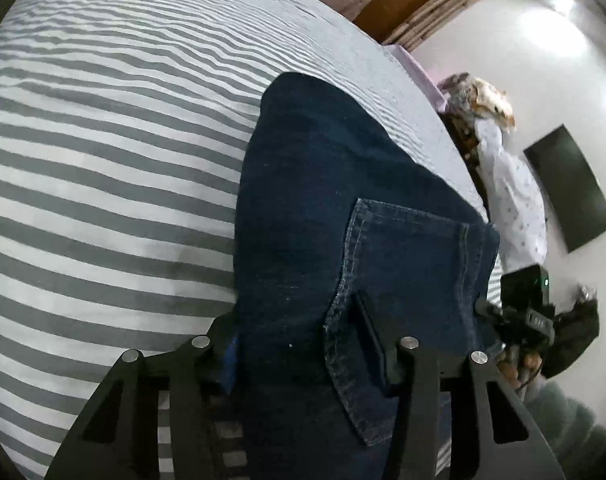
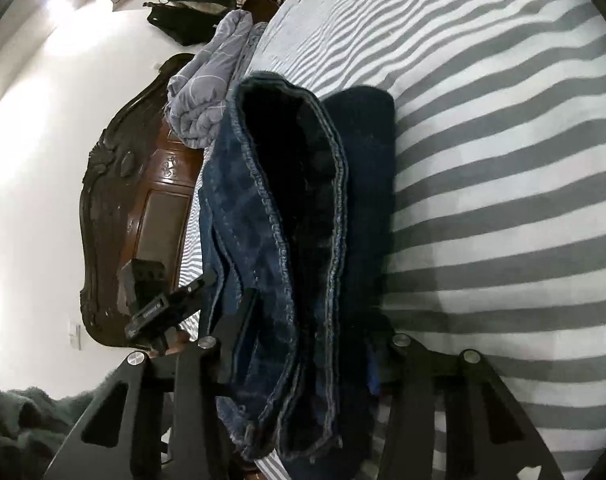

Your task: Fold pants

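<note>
Jeans lie on the striped bedsheet, running toward 12 o'clock; we have the left gripper and right gripper each clamped on denim. Risk: uneven lift could skew the layers.

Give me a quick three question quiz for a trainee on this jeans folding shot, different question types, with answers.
1. True or false: the left gripper grips the jeans near a back pocket.
2. The bedsheet pattern is: A) floral B) striped C) plain.
3. Fill in: the right gripper holds the jeans at their open ____.

Key: 1 true; 2 B; 3 waistband.
</note>
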Motion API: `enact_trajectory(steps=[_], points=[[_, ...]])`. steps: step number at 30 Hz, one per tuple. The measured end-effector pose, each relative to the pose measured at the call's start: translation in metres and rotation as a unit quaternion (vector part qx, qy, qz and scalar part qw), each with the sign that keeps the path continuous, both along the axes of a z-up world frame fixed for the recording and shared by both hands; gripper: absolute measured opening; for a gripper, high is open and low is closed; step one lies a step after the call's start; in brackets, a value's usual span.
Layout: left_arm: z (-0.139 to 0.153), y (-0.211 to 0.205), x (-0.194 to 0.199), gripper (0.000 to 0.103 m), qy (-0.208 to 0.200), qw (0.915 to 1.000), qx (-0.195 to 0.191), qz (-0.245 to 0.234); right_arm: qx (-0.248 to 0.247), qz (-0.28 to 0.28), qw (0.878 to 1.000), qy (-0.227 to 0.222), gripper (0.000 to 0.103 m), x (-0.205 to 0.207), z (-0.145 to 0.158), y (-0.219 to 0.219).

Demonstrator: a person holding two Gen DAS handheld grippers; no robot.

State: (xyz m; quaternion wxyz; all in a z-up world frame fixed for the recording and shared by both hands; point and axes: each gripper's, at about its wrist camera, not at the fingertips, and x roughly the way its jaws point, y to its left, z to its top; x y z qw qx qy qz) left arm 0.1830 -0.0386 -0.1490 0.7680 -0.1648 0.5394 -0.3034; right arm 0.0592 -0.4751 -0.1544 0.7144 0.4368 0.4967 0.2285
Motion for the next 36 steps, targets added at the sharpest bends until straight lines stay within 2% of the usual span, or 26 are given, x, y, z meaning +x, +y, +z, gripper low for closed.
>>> enact_trajectory(steps=[6,11,13,17,21,24,27,31,36], points=[[-0.006,0.016,0.000,0.054,0.034,0.9990,-0.024,-0.019,-0.003,0.001,1.000,0.002,0.041,0.001,-0.002,0.001],[-0.007,0.011,0.012,0.057,0.047,0.9976,-0.051,0.004,-0.004,-0.002,1.000,0.004,0.042,0.003,0.000,0.002],[-0.006,0.001,0.018,0.060,0.046,0.9979,-0.045,0.009,-0.004,-0.004,1.000,0.006,0.044,0.005,0.001,0.004],[-0.001,-0.007,0.014,0.058,0.028,0.9994,-0.017,0.008,-0.019,-0.010,1.000,0.008,0.046,0.013,0.005,0.012],[0.008,-0.012,0.003,0.039,0.006,1.0000,0.002,0.002,-0.041,-0.021,0.999,0.009,0.037,0.010,0.016,0.020],[0.023,-0.024,-0.008,0.030,-0.038,0.9982,0.044,-0.017,-0.060,-0.025,0.998,0.001,0.029,0.008,0.030,0.027],[0.033,-0.030,-0.015,0.028,-0.061,0.9955,0.067,-0.025,-0.083,-0.027,0.996,-0.002,0.026,0.009,0.044,0.035],[0.042,-0.025,-0.018,0.027,-0.064,0.9959,0.060,-0.023,-0.102,-0.030,0.994,-0.004,0.025,0.010,0.061,0.045],[0.067,-0.013,-0.025,0.027,-0.099,0.9927,0.066,-0.023,-0.107,-0.021,0.994,-0.020,0.025,0.015,0.081,0.059]])
